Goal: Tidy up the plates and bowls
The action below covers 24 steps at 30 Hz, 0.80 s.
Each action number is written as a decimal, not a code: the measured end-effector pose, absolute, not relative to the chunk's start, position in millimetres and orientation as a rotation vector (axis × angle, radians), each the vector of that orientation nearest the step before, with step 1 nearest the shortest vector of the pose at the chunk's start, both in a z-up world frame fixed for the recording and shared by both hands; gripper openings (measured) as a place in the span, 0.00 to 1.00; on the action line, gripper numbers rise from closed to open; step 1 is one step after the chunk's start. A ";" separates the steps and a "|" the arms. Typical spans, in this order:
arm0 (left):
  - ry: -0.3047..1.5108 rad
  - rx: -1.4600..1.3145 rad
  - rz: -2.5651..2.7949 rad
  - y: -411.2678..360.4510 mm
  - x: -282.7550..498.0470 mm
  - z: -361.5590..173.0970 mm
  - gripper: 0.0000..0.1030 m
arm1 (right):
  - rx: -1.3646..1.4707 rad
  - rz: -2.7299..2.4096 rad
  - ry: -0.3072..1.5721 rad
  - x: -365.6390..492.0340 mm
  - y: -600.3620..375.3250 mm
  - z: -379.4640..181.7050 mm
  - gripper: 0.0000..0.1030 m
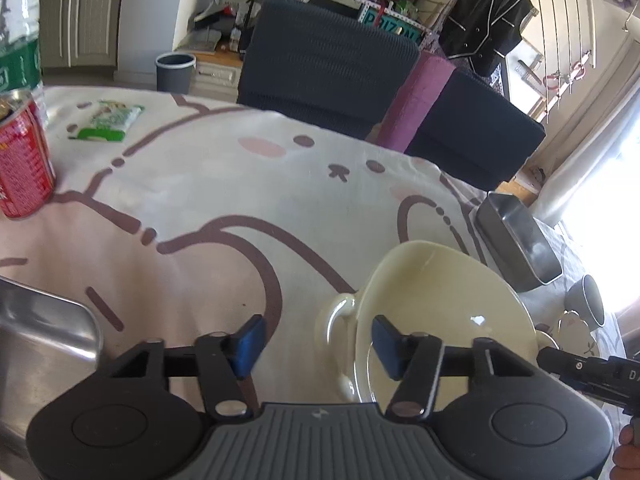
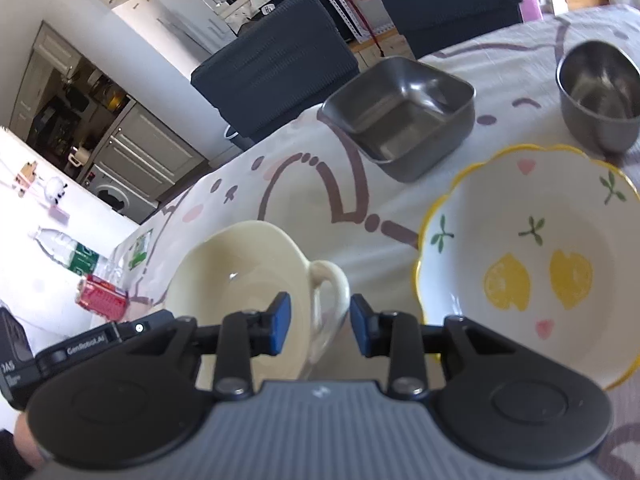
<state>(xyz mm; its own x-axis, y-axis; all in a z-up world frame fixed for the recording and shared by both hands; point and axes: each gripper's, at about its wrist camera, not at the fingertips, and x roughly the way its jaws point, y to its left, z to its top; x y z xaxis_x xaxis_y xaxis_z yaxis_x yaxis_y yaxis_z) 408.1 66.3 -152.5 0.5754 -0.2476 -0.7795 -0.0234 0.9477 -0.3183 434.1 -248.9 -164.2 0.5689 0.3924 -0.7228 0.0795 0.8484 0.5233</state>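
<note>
The left gripper (image 1: 318,346) stands half-open with nothing pinched: its blue pads (image 1: 382,338) straddle the near handle and rim of the cream two-handled bowl (image 1: 440,304), one outside, one over the inner wall, and I cannot tell whether either touches. The right gripper (image 2: 320,326) is likewise parted and not clamped, its pads either side of the bowl's other loop handle (image 2: 332,280) with a gap showing. The bowl sits on the cartoon tablecloth (image 1: 224,200), just beside the lemon-patterned bowl (image 2: 532,264).

It looks like glazed ceramic: stiff, fairly weighty, slick, and liable to chip if knocked. I'd judge the thick loop handles the safest hold, one per side, since the sloping glossy rim could squirt out of flat pads. Beyond lie a square steel tray (image 2: 400,116) and a round steel cup (image 2: 600,96), lighter and tougher; at the far left stands a red can (image 1: 24,156).
</note>
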 end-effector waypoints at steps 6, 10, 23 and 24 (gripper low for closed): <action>0.963 -0.339 -0.186 65.7 410.4 -155.6 0.24 | 0.516 0.185 0.951 437.0 -246.8 -168.3 0.26; 0.970 -0.323 -0.179 62.5 405.4 -153.7 0.23 | 0.507 0.185 0.954 437.1 -245.6 -168.2 0.25; 1.061 -0.301 -0.183 66.2 388.2 -148.8 0.23 | 0.399 0.247 0.999 432.8 -234.9 -162.8 0.27; 1.066 -0.297 -0.176 65.0 389.6 -148.6 0.23 | 0.393 0.246 1.002 434.1 -234.2 -162.8 0.27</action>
<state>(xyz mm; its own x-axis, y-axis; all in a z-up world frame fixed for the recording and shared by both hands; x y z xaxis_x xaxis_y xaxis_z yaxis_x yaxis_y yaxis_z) 389.6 65.0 -148.6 0.4749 -0.2838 -0.8330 -0.0008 0.9464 -0.3229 434.1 -234.2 -162.8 0.5199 0.3769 -0.7666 -0.0215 0.9029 0.4293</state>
